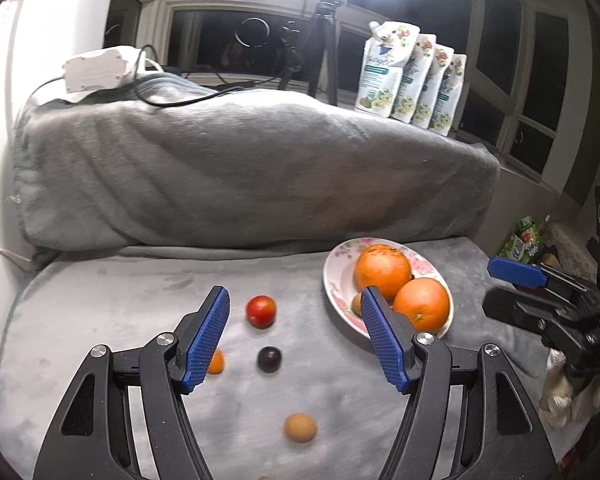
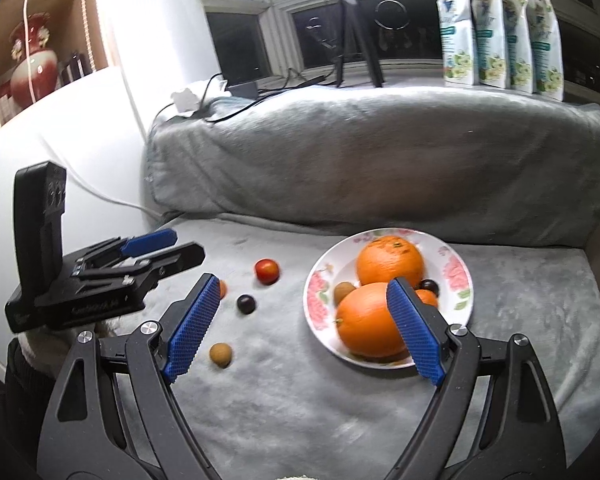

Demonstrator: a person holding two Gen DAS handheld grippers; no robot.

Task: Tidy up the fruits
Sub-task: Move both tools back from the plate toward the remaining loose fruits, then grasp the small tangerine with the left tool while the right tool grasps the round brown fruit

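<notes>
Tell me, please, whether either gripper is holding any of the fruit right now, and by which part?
Nothing is held: left gripper and right gripper both stand open and empty.

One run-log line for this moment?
left claw: open, empty | right claw: open, empty | plate: two oranges | blanket: four small fruits

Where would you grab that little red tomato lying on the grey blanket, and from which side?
Across its round middle, coming from above and the near side. The red tomato is smooth and ball-shaped, so no side differs much, but gripping its widest part should keep it from slipping. It lies free on the grey blanket, apart from the dark plum, which leaves room for both fingers. The open left gripper already faces it.
</notes>
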